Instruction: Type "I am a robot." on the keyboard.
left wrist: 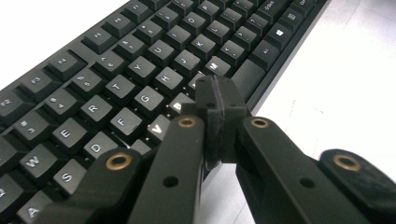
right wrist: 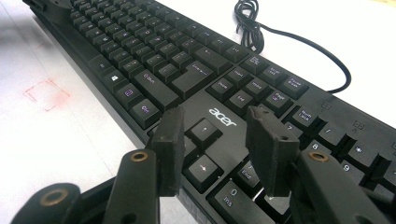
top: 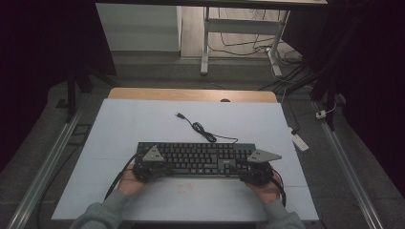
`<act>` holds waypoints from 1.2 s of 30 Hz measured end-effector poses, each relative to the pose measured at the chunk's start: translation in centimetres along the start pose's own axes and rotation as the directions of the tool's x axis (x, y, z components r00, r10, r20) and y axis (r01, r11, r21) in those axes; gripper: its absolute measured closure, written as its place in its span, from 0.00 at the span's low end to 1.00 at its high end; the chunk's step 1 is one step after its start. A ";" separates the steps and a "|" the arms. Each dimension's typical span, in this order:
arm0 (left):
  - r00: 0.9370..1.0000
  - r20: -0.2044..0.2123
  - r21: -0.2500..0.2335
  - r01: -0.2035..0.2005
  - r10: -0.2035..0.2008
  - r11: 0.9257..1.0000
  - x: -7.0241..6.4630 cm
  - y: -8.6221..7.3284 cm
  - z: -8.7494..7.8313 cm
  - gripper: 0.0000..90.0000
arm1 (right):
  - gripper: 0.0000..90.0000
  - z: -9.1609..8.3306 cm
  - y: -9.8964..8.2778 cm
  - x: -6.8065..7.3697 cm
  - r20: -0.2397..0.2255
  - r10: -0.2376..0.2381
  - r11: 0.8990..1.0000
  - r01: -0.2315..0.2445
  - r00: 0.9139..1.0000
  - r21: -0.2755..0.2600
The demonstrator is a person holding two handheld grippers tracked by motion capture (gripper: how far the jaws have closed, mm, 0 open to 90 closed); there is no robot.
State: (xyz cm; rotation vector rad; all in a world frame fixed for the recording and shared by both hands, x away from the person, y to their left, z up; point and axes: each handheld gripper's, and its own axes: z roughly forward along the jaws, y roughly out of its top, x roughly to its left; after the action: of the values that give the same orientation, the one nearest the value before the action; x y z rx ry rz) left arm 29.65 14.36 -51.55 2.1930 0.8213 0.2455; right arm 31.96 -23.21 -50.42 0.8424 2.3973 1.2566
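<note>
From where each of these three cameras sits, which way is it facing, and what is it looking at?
High view: above the person's side, looking forward and down on the table and keyboard; forearms and both grippers show.
Left gripper view: rides the left gripper, jaws shut, over the letter keys.
Right gripper view: rides the right gripper, jaws open over the arrow keys; the cable lies beyond.
All three share the keyboard.

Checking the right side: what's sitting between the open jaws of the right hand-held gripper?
The keyboard's arrow keys, seen in the right gripper view.
</note>
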 end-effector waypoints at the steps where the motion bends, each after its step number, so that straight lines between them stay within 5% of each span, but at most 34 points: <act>1: 1.000 0.002 0.004 -0.004 0.004 1.000 0.0 0.0 0.1 0.99 | 0.64 0.0 0.0 0.0 0.000 -0.001 1.000 0.001 1.000 0.000; 27: 1.000 -0.009 0.056 -0.019 0.020 0.998 -0.3 -0.2 1.2 0.99 | 0.63 0.1 0.0 0.1 0.007 -0.007 1.000 0.007 1.000 0.010; 32: 1.000 -0.021 0.046 -0.019 0.019 0.999 -0.5 -0.1 1.1 0.99 | 0.63 0.1 0.0 0.1 0.005 -0.007 1.000 0.007 1.000 0.009; 35: 1.000 -0.031 -0.010 0.004 -0.004 1.000 -0.4 0.0 0.2 0.98 | 0.62 0.1 0.0 0.2 0.001 -0.008 1.000 0.008 1.000 0.006; 36: 0.999 -0.033 -0.031 0.015 -0.016 0.999 -0.3 0.0 -0.1 0.90 | 0.62 0.1 0.0 0.2 0.000 -0.008 1.000 0.008 1.000 0.005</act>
State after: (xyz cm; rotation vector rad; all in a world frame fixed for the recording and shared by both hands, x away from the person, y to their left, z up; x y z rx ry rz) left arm 29.39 14.26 -51.44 2.1582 0.8480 0.2859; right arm 31.88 -23.05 -50.48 0.8337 2.4029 1.2482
